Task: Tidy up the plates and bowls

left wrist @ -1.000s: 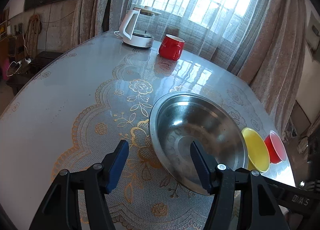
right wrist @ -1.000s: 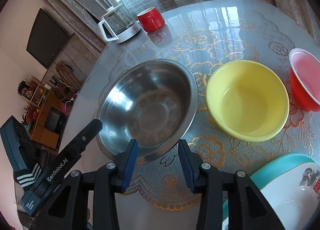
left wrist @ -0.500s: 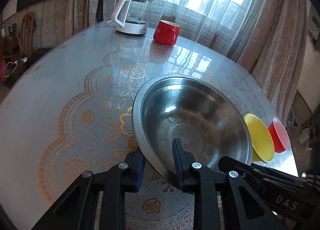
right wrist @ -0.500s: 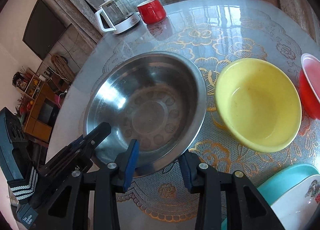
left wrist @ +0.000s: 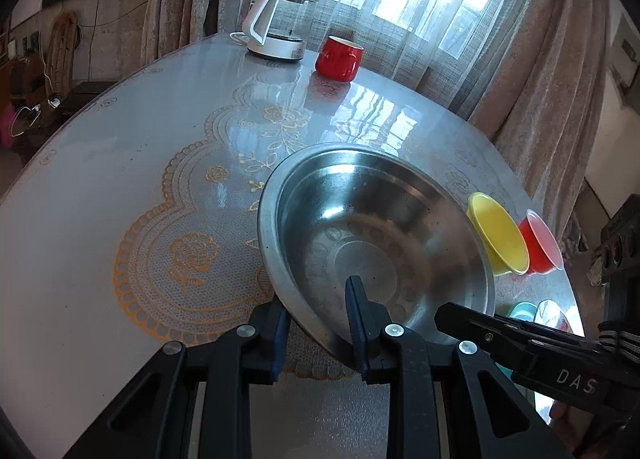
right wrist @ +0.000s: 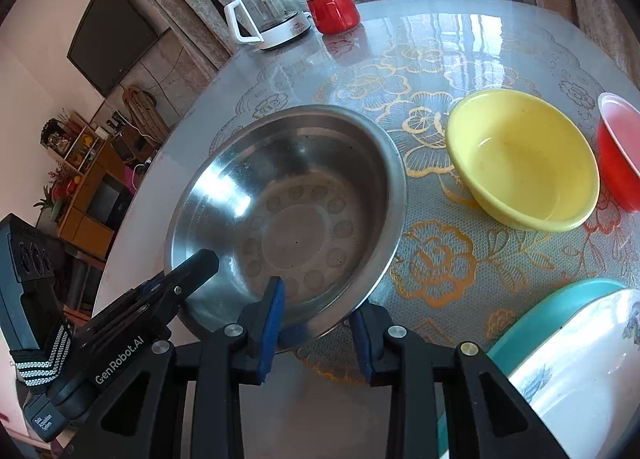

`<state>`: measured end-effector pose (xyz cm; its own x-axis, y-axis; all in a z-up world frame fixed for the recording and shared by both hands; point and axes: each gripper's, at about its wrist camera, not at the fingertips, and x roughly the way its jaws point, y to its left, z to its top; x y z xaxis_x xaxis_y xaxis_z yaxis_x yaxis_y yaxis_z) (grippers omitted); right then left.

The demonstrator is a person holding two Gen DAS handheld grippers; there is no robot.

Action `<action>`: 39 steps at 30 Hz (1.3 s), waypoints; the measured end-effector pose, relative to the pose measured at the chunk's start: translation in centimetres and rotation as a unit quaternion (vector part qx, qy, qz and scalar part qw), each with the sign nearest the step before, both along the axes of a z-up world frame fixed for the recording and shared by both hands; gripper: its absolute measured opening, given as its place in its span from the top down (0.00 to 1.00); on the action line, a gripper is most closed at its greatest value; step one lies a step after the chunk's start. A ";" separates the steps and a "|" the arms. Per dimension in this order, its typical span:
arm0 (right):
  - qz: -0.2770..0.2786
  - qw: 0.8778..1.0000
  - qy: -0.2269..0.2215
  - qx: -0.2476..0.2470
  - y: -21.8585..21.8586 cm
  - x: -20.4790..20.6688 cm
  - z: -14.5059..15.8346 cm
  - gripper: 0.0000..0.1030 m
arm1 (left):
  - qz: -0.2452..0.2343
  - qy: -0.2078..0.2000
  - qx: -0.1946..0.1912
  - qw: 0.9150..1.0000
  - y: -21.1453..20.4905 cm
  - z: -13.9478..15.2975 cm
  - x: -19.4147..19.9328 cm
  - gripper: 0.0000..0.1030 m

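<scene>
Left wrist view: left gripper (left wrist: 316, 323) is clamped on the near rim of the steel bowl (left wrist: 372, 235), sitting on the counter (left wrist: 120, 163).

Right wrist view: right gripper (right wrist: 316, 323) straddles the same bowl's (right wrist: 288, 199) rim, jaws closing, beside the yellow bowl (right wrist: 520, 163).

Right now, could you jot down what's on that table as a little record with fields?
Table: round table, gold-flowered lace cover
Biggest item: steel bowl, empty
Holding it: left hand-held gripper shut on the near rim; right hand-held gripper straddling the near rim, jaws closing
Beside it: yellow bowl, then red bowl
Near edge: white plate on a teal plate
By the window: kettle, red mug
</scene>
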<state>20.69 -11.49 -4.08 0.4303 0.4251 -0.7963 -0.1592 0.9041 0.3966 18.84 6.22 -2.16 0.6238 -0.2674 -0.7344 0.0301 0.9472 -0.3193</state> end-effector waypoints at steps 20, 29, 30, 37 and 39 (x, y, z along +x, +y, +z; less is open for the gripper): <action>0.029 0.998 -0.037 -0.042 3.1 -3.2 0.7 0.67 | 0.018 -0.025 0.007 0.999 4.6 0.4 -7.6 0.61; 0.017 0.999 -0.023 -0.026 2.6 -3.8 0.0 0.78 | 0.033 -0.021 0.013 0.999 4.6 -0.3 -6.8 0.64; 0.017 0.999 -0.024 -0.026 2.7 -3.9 0.0 0.78 | 0.033 -0.021 0.012 0.999 4.6 -0.3 -6.8 0.68; 0.019 0.999 -0.035 -0.036 3.3 -4.0 -0.4 0.77 | 0.035 -0.044 0.035 0.998 3.8 -0.2 -7.1 0.76; 0.020 0.998 -0.039 -0.038 3.4 -4.3 -0.4 0.78 | 0.037 -0.042 0.037 0.998 3.9 -0.3 -7.3 0.76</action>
<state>16.37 -8.08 -4.50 0.4765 0.3827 -0.7915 -0.2238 0.9234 0.3117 11.54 10.15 -2.41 0.6998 -0.1659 -0.6948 -0.0172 0.9685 -0.2486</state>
